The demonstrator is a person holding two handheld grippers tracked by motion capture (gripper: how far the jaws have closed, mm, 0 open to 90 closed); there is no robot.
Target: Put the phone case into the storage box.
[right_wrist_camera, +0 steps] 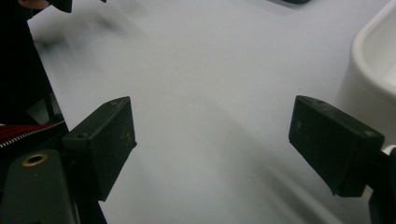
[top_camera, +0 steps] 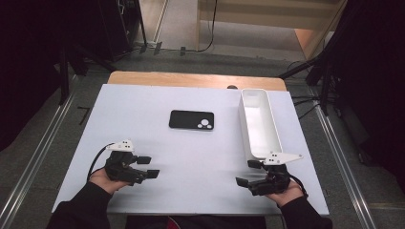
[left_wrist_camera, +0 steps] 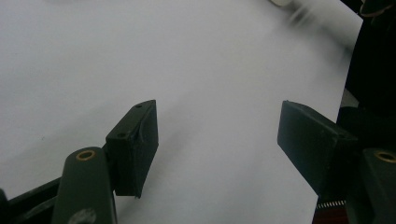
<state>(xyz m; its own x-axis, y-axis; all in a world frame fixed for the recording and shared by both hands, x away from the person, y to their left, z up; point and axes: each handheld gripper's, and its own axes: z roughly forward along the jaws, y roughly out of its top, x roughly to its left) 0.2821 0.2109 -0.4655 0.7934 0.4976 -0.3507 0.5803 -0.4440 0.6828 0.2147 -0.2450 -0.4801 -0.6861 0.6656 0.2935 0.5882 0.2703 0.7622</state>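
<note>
White board (top_camera: 191, 143) covers a wooden table, and dark stands and grey floor are around it. On the far middle of the board lies a black phone (top_camera: 191, 120), flat, with its camera lenses toward the right. To the right of it stands a long white tray (top_camera: 253, 143), which runs from far to near along the right side of the board; phone and tray are apart.

At the near left, the left gripper (top_camera: 149, 166) is held low over the board, pointing to the right. Its jaws stand apart with nothing between them, which the left gripper view (left_wrist_camera: 217, 140) shows over bare white surface. At the near right, the right gripper (top_camera: 248, 172) points to the left, just beside the near end of the tray. Its jaws are also apart and hold nothing; in the right gripper view (right_wrist_camera: 212, 144) the rounded wall of the tray (right_wrist_camera: 369, 88) is at the right edge. Both grippers are well apart from the phone.
</note>
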